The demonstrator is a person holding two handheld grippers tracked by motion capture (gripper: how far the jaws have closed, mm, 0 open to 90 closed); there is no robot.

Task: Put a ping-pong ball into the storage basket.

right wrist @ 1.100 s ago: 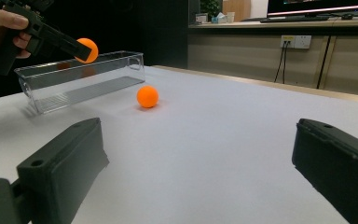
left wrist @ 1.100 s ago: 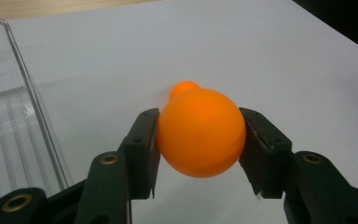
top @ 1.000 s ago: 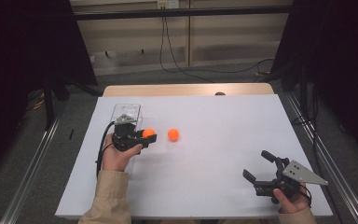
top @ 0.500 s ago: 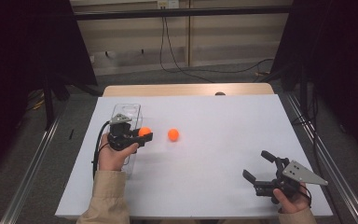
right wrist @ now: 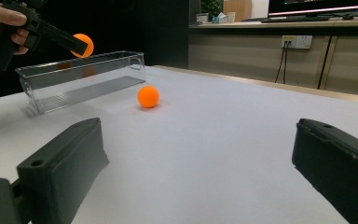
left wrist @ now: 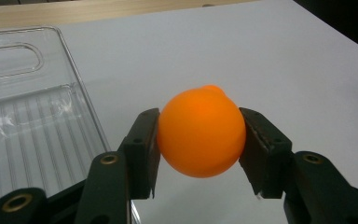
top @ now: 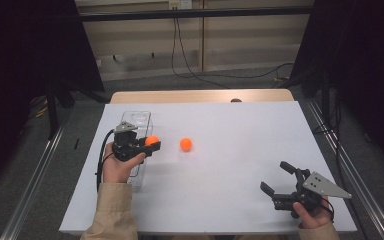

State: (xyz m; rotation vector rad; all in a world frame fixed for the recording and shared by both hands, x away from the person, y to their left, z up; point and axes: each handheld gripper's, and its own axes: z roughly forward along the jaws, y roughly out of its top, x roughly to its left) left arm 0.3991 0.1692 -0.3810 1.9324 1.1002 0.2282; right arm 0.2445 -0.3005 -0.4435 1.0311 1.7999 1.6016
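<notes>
An orange ball sits gripped between the jaws of my left gripper, held above the table beside the right wall of a clear plastic bin. In the left gripper view the held ball is clamped by both pads, and the bin lies to its left with nothing in it. A second orange ball rests on the white table just right of the held one. My right gripper stands open near the front right edge, with nothing between its fingers. In its own view the loose ball lies far ahead.
The white table top ends in a wooden strip at the far side. Metal rails run along both sides of the table. Cables hang on the back wall.
My left gripper has shifted a little to the left with the ball, closer to the bin. The right gripper and the loose ball have stayed put.
</notes>
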